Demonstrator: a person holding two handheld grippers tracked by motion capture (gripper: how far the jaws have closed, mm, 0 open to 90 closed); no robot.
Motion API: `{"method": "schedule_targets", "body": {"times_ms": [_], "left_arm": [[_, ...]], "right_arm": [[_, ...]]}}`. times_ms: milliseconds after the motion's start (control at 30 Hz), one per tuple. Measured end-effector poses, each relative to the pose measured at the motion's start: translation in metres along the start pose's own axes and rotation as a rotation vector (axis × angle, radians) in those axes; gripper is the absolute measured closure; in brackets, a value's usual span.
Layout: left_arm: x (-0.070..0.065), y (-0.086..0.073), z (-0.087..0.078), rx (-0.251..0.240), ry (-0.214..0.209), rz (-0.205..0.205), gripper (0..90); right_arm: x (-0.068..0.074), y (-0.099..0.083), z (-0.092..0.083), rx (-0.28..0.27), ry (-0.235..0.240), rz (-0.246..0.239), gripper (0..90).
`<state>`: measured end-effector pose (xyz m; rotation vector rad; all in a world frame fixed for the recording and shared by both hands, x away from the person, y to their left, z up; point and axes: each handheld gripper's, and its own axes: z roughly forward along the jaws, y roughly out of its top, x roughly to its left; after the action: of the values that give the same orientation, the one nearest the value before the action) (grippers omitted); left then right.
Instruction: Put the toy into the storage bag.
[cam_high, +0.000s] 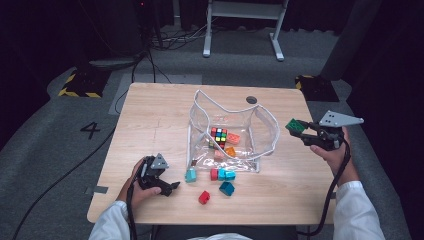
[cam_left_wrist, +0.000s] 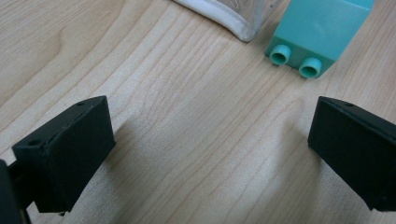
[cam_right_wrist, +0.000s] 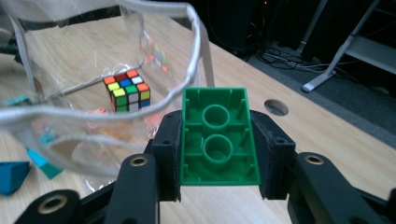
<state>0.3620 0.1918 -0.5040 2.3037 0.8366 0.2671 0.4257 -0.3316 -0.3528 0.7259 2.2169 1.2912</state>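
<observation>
Dark studio floor with trailing cables surrounds a pale wooden table (cam_high: 150, 115). At its centre stands a clear plastic bag (cam_high: 232, 125), mouth propped open. Inside: a colour cube (cam_high: 219, 135) and a few orange and pink bricks. Outside, near the person's edge: a light teal brick (cam_high: 190, 175), a red-and-teal cluster, a darker teal brick (cam_high: 226, 188), a red brick (cam_high: 204, 197).

Right gripper (cam_high: 302, 131) is off the table beside the bag's rim, jaws clamped on a green brick (cam_right_wrist: 218, 137), hollow underside facing the camera. Left gripper (cam_high: 170, 187) rests low on the wood, jaws apart, nothing between them, light teal brick just ahead.

Judgement: packing partway done. Green brick awaits dropping in; several loose bricks left.
</observation>
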Motion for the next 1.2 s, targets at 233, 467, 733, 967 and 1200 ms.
{"method": "schedule_targets", "body": {"times_ms": [233,467,733,967,1200], "left_arm": [[0.0,0.0,0.0,0.001,0.0,0.0,0.4],[0.0,0.0,0.0,0.001,0.0,0.0,0.4],[0.0,0.0,0.0,0.0,0.0,0.0,0.4],[0.0,0.0,0.0,0.001,0.0,0.0,0.4],[0.0,0.0,0.0,0.001,0.0,0.0,0.4]], "right_arm": [[0.002,0.029,0.014,-0.017,0.015,-0.022,59.0],[0.009,0.046,0.03,-0.019,0.05,-0.03,59.0],[0.029,0.062,0.053,0.013,0.129,-0.094,59.0],[0.049,0.074,0.087,0.079,0.224,-0.201,58.9],[0.065,0.08,0.111,0.207,0.26,-0.275,58.9]]}}
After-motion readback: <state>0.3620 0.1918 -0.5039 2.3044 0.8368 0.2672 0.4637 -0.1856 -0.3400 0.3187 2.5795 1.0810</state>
